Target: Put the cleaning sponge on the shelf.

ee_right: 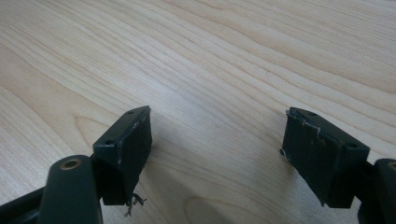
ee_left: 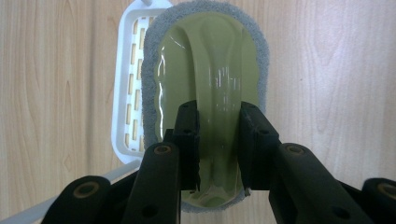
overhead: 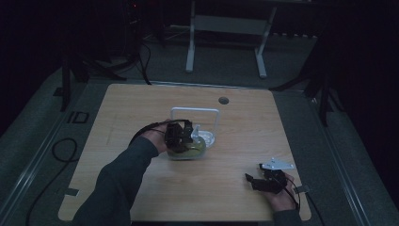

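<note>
Scrubber w/ tray mid-table; right gripper near front-right corner.

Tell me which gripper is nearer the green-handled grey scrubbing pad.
Left. The left gripper clamps the green-handled grey scrubbing pad; the right gripper rests open, well away at the table's near right.

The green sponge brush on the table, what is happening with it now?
A person works at a wooden table with two hand-held grippers. The left gripper is shut on the raised handle of the green sponge brush, which partly overlaps a white slotted tray. The right gripper is open over bare wood near the table's right front, holding nothing.
</note>
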A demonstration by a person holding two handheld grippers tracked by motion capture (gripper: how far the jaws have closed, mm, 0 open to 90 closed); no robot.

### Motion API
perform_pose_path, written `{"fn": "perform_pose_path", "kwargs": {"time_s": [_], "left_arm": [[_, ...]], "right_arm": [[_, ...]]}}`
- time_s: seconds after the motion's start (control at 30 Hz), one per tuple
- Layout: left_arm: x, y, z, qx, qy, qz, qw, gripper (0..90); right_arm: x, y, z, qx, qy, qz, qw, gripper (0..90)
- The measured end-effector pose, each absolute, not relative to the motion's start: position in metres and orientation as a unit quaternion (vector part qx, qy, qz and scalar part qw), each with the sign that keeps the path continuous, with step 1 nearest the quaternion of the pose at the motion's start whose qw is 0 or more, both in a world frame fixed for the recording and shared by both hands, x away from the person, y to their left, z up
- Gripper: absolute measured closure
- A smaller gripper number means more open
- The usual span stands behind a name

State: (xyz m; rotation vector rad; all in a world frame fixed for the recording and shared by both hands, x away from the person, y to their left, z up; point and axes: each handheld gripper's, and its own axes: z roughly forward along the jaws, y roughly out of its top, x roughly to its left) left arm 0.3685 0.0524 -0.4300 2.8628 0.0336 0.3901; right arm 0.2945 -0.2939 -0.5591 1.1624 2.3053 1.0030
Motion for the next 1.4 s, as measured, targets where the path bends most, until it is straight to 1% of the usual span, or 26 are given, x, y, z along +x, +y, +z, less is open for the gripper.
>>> {"fn": "perform_pose_path", "kwargs": {"time_s": [0.4, 0.73, 1.07, 1.4], "left_arm": [[0.379, 0.051, -0.434, 0.982, 0.024, 0.144, 0.123, 71.7], [0.386, 0.046, -0.438, 0.981, 0.011, 0.148, 0.126, 71.8], [0.391, 0.037, -0.437, 0.979, 0.011, 0.16, 0.124, 71.8], [0.395, 0.028, -0.441, 0.979, 0.002, 0.173, 0.108, 71.7]], "right_arm": [[0.294, -0.294, -0.559, 0.413, 0.818, 0.356, 0.184, 23.4], [0.294, -0.294, -0.559, 0.413, 0.818, 0.356, 0.184, 23.4], [0.294, -0.294, -0.559, 0.413, 0.818, 0.356, 0.184, 23.4], [0.294, -0.294, -0.559, 0.413, 0.818, 0.356, 0.184, 23.4]]}}
